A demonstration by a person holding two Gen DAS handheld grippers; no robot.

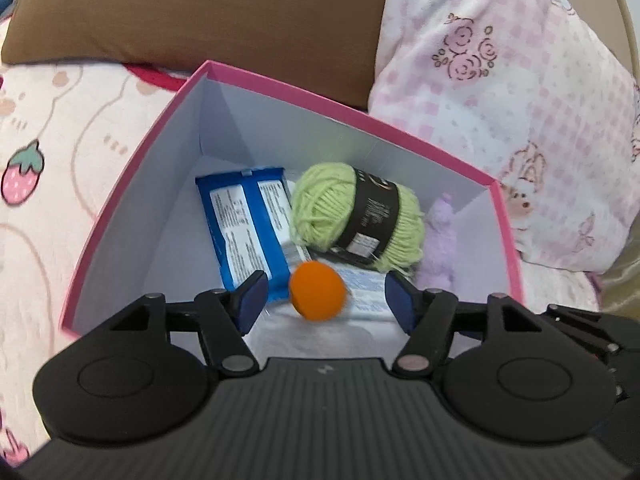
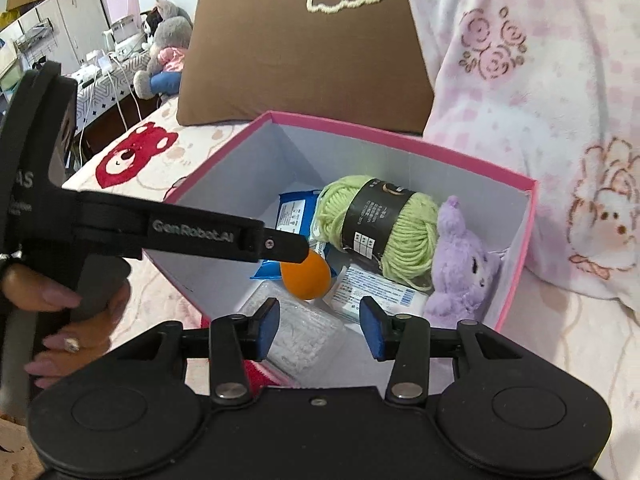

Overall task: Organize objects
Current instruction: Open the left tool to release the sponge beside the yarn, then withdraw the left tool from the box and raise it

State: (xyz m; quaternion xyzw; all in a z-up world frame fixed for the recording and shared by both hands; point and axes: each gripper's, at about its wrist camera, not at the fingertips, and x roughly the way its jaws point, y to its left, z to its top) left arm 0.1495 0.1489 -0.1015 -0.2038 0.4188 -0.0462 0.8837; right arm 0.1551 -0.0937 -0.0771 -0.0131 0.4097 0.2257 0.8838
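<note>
Left wrist view: left gripper (image 1: 320,300) stands apart over the pink-rimmed cardboard box (image 1: 132,184), small orange ball (image 1: 318,297) loose between its pads; lift straight out, avoiding the near wall.

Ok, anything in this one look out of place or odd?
Only the orange ball: it is blurred between the open pads of the left claw, touching neither, apparently dropping into the pink box. The green yarn, blue packet and purple plush lie loosely piled but undamaged.
</note>
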